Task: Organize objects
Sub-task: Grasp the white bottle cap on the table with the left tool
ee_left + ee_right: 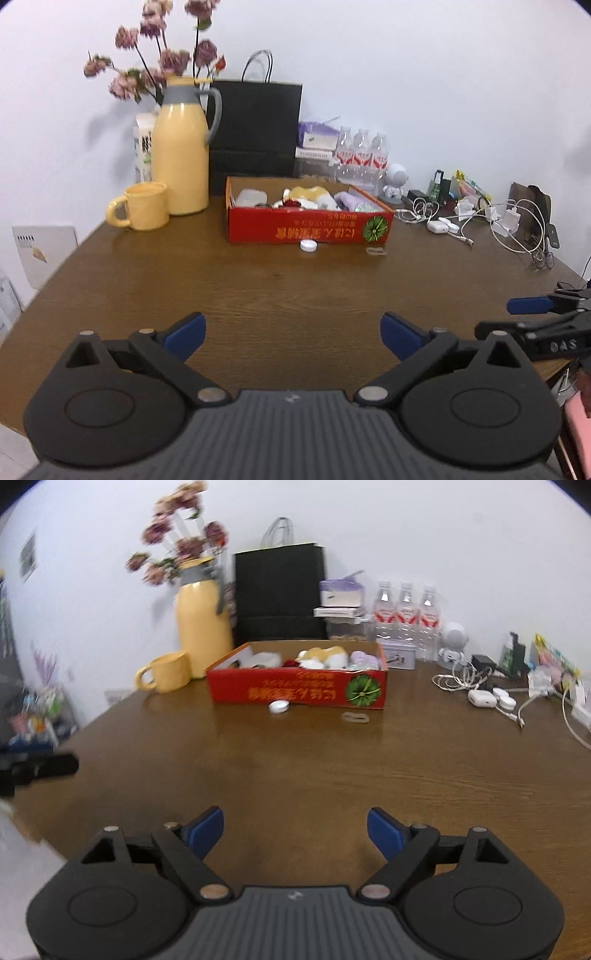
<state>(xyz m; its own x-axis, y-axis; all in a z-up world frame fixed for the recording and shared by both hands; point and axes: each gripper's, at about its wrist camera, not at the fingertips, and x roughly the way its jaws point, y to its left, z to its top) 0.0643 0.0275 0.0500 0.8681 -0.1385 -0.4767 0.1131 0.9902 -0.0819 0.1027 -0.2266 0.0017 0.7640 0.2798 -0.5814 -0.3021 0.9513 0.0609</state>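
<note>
Two tools are seen above the near part of a brown wooden tabletop (pixel 147 273), each with its blue-tipped fingers spread wide and nothing between them: the left tool (pixel 293 332) and the right tool (pixel 295 829). A red cardboard box (pixel 306 225) is taken as the landmark; it is set toward the far side of the tabletop, well apart from both tools. Small items are held inside the box, among them an orange-and-white soft toy (pixel 308 194) and a pale purple object (pixel 349 199). A small white round cap (pixel 308 245) is found just in front of the box's near wall, touching or almost touching it, and a pale loop-shaped item (pixel 376 252) is seen near the box's front right corner, on the bare wood. A yellow mug (pixel 142 206) and a tall yellow jug (pixel 181 147) are placed to the left of the box. A black paper bag (pixel 255 125) is stood behind the box, and water bottles (pixel 362 155) behind its right end. White cables and chargers (pixel 461 218) are scattered to the right of the box.
</note>
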